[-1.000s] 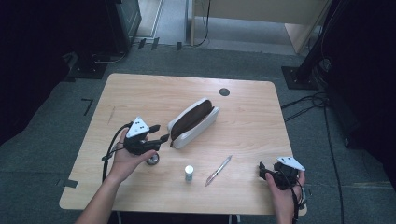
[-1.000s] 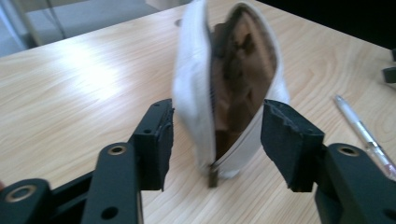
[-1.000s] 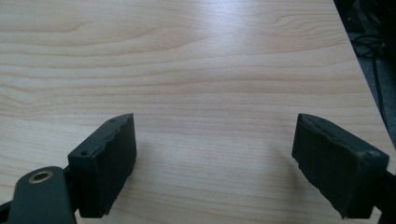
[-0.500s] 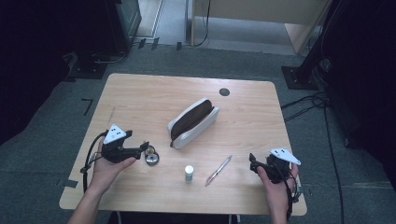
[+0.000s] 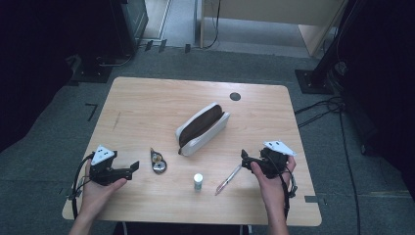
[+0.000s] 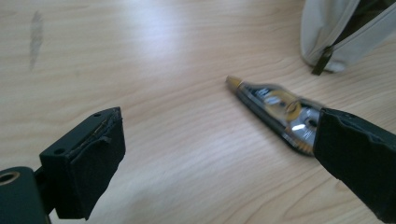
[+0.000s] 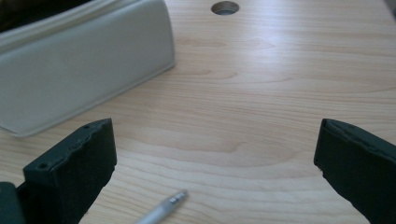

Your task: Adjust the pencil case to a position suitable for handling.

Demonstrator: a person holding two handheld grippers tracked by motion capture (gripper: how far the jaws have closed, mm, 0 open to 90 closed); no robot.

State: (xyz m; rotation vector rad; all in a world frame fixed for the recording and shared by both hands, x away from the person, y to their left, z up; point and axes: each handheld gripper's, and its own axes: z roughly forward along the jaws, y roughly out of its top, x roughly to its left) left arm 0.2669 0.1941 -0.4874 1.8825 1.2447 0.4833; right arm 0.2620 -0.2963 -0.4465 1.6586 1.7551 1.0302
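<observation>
- Pen (image 5: 228, 179) lies on the counter (image 5: 147, 105) near its front edge, just at 9 o'clock of the right gripper (image 5: 247, 162), slanting from 7 toward 1 o'clock; in the right gripper view its tip (image 7: 163, 208) pokes in low between the jaws.
- Right gripper has its jaws spread wide and holds nothing; it sits low beside the pen's far end.
- Left gripper (image 5: 128, 170) is also wide apart and empty, pointing toward 3 o'clock at the small metallic tape dispenser (image 5: 158, 162), which shows just past its right jaw in the left gripper view (image 6: 275, 109).
- Small white bottle (image 5: 197, 181) stands upright between the dispenser and the pen, apart from both.
- Farther back, the pencil case (image 5: 202, 128) lies unzipped at mid-counter, mouth facing up.
- Judging the step: the pen seems the next pick. Best to turn the right jaws across the barrel, drop low, close at mid-length so it does not roll, and keep clear of the bottle.
</observation>
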